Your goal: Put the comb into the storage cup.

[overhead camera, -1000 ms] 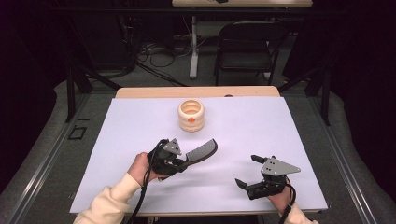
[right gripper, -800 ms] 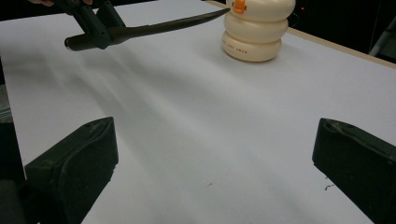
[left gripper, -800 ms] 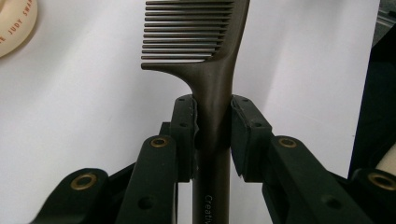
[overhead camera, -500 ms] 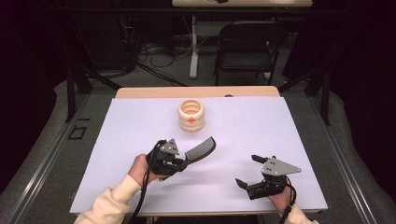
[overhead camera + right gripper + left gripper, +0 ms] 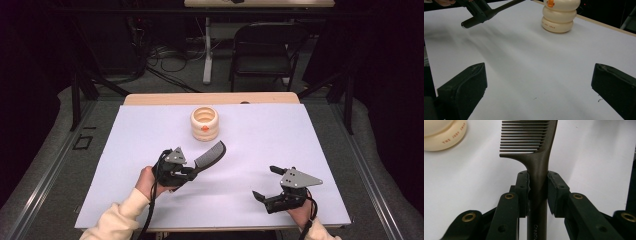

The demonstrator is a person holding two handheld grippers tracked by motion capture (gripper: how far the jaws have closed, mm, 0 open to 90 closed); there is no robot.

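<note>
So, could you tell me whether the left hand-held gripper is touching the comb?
Touching: in the left gripper view, the left hand-held gripper has both pads clamped against the comb handle.

A: Where does each camera sit?
B: The high view looks down from the person's side. Both gripper views sit low, facing forward, sharing the cream ringed plastic holder (image 5: 204, 123) (image 5: 441, 133) (image 5: 559, 15).

Between the earlier high views and now, the left gripper (image 5: 192, 171), clamped on the dark comb (image 5: 210, 154), drifts only slightly toward the lower left of the frame, the comb's toothed end tipping marginally upward.
</note>
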